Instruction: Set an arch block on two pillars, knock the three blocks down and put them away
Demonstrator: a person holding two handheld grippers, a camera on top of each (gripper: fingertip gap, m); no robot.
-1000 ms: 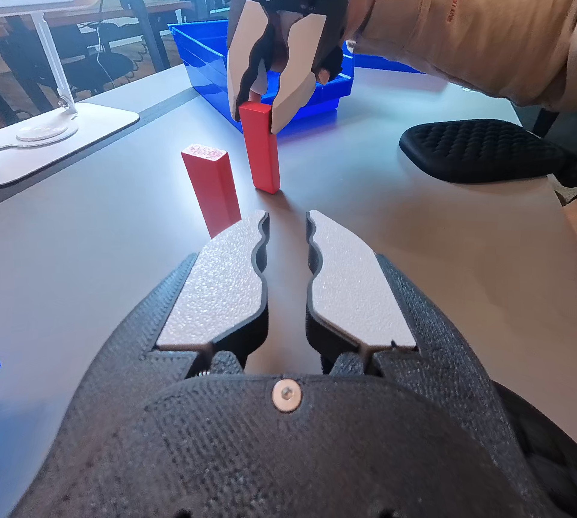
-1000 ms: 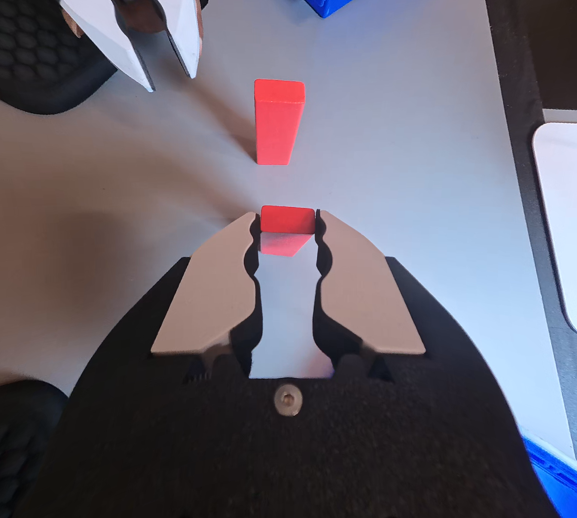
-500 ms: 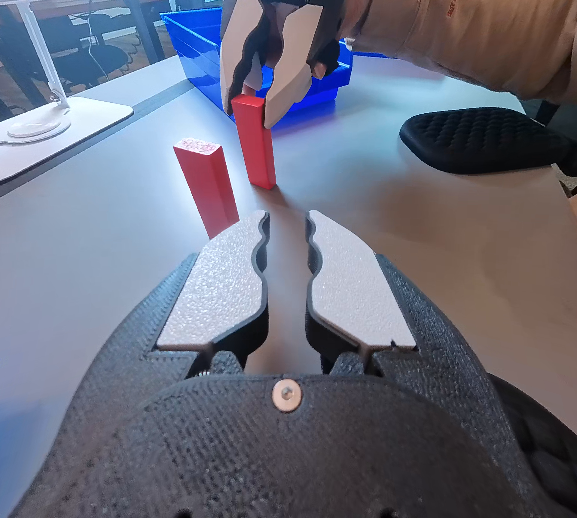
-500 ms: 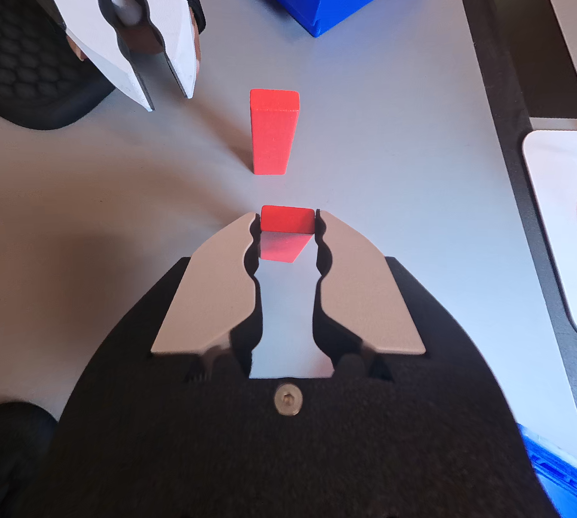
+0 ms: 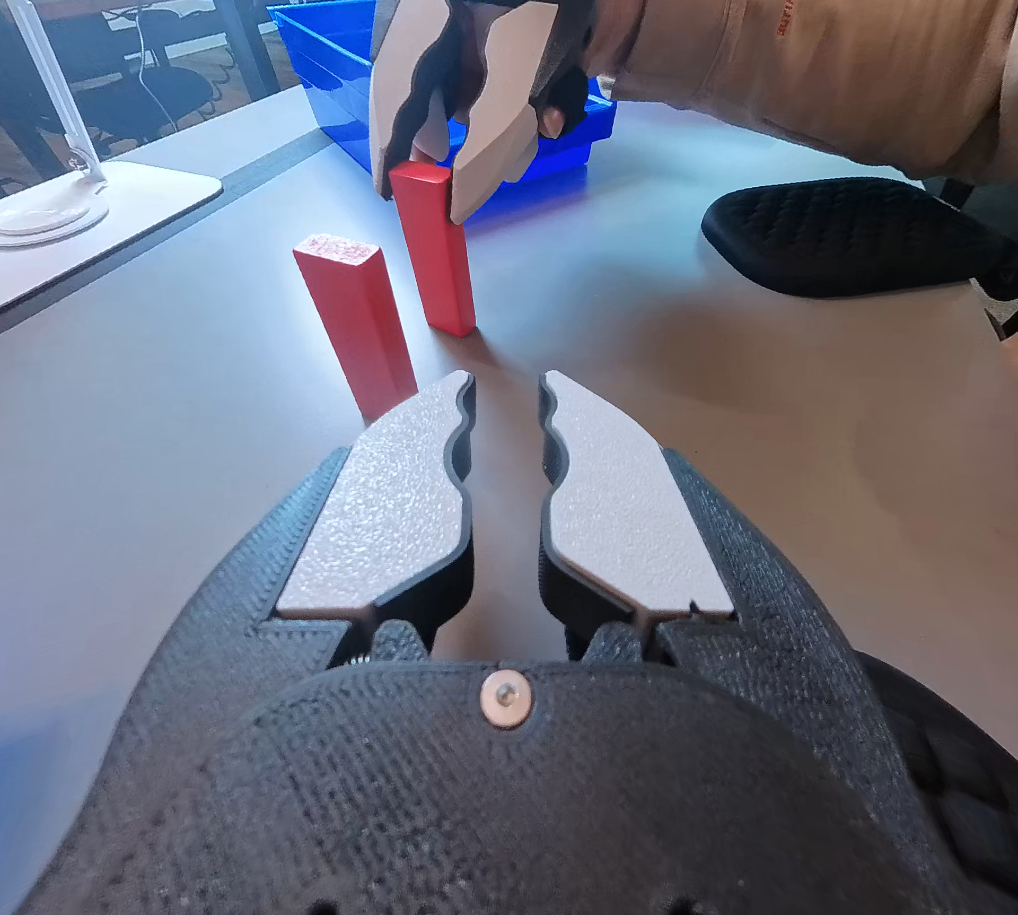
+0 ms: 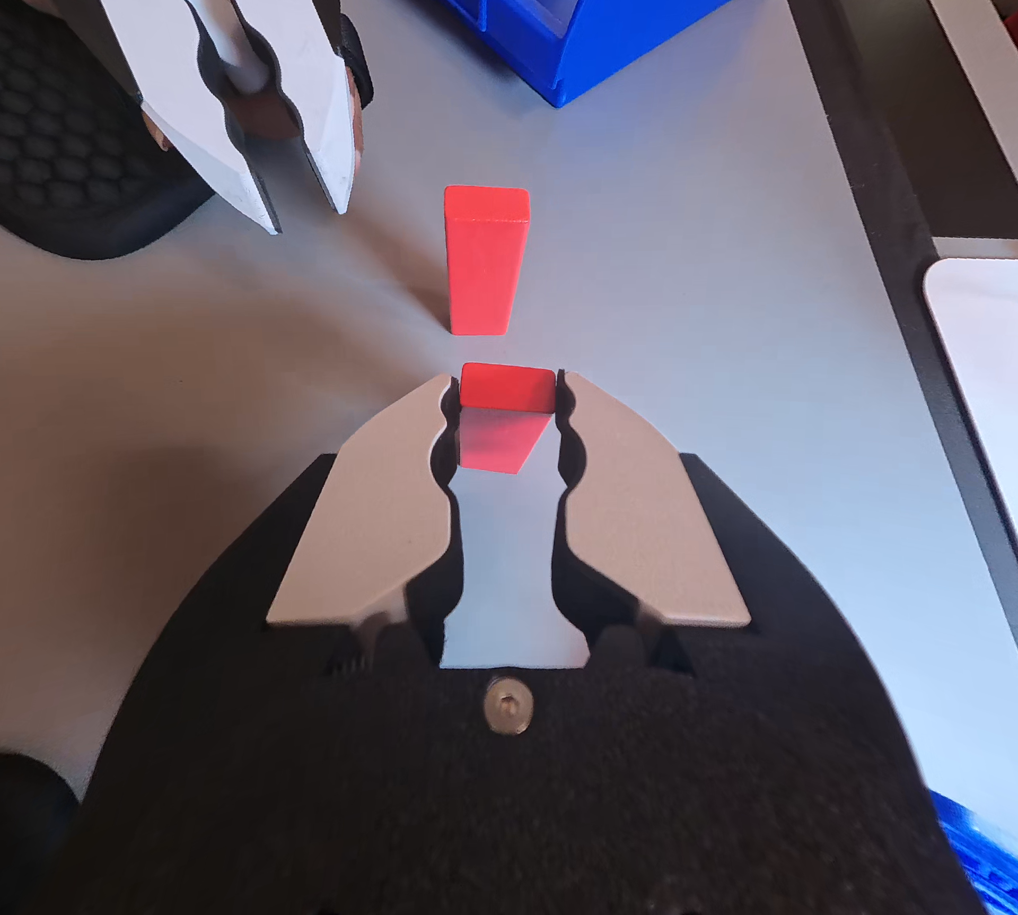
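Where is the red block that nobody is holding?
In the left wrist view, the free red wooden pillar block stands upright on the grey table, just left of the gripped one.

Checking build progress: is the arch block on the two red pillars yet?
No, the free-standing pillar and the pillar in the right hand-held gripper have bare tops.

Right gripper (image 6: 507,387): lower centre of right wrist view, jaws closed on top end of red block (image 6: 507,386), pointing steeply down. In left wrist view it sits top centre, sleeved forearm (image 5: 799,40) running off right edge. Left gripper (image 5: 505,381): bottom centre of own view, jaws slightly apart, holding nothing, low over surface; upper left in right wrist view.
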